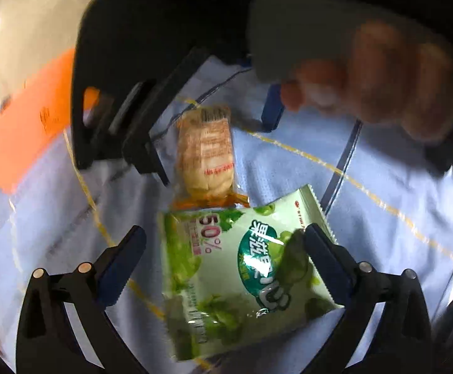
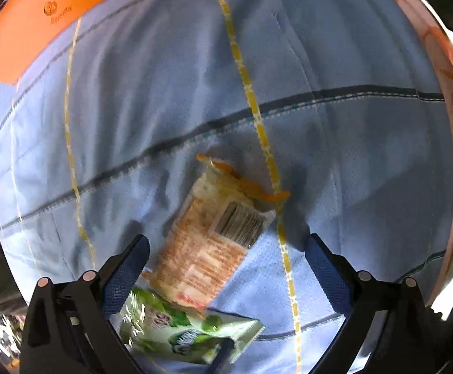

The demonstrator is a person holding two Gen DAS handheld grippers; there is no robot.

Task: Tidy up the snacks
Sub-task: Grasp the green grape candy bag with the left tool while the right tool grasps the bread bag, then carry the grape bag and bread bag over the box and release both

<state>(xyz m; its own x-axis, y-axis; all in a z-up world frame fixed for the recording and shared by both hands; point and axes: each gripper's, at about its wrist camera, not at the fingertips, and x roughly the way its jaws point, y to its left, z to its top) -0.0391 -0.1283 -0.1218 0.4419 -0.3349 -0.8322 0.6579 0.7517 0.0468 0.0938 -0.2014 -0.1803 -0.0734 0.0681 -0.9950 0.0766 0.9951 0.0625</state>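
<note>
Blue cloth (image 2: 335,162) covers the bench, orange board (image 2: 23,37) at its far edge.
Both grippers' fingers are wide open, holding nothing: green packet (image 1: 242,271) between left gripper (image 1: 223,249) fingers, biscuit packet (image 2: 207,243) between right gripper (image 2: 226,258) fingers; beyond, bare cloth.

Blue cloth (image 2: 335,46) w/ yellow lines; orange sheet (image 2: 23,37), poss. card.

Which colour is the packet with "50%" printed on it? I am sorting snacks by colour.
The packet is light green with white; the left wrist view shows it best.
</note>
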